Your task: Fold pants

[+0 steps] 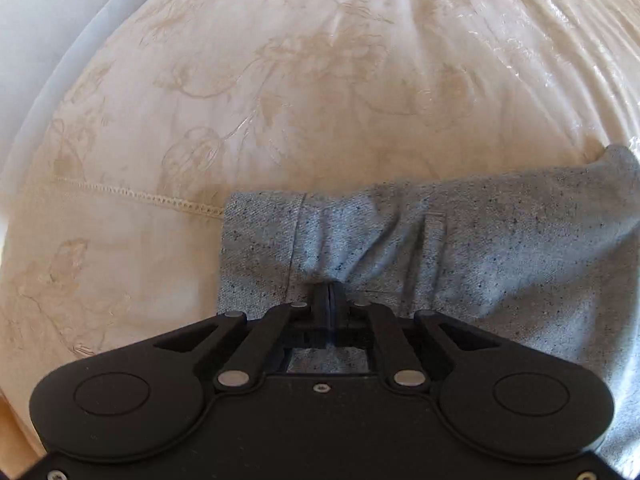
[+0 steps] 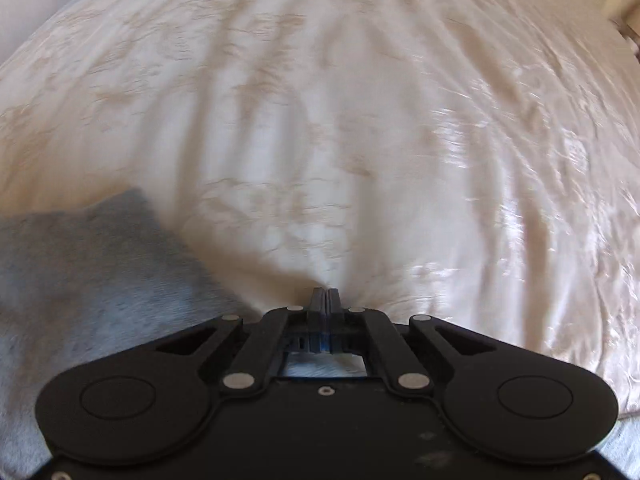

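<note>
My left gripper (image 1: pixel 329 292) points steeply down at the grey pants (image 1: pixel 460 248), which lie on the bed w/ a cream floral bedspread (image 1: pixel 280 92). Left jaws are pressed nearly together, and the grey cloth bunches into a pucker right at the tips, w/ creases fanning out from that spot, so I read it as a pinch on a fold of the pants. Thru the window in my gripper body more grey fabric shows underneath. In the left wrist view the pants fill the lower right; a stitched hem or band runs down their left edge, and a small sewn slit sits a bit right of the pinch. A lace seam (image 1: pixel 160 200) in the bedspread runs in from the left and meets the pants' edge. A pale wall or panel shows at far upper left.

My right gripper (image 2: pixel 324 292) also points steeply down. Its jaws are pressed fully together. The tips sit against the bedspread (image 2: pixel 360 140), which creases toward them; whether any cloth is caught btwn them I can't tell. That view is blurred. The pants (image 2: pixel 92 264) there lie at lower left, just beside my right gripper, running under its left side, and a sliver of grey shows at the lower right corner too. Thru the body window I see pale, blurry cloth.
</note>
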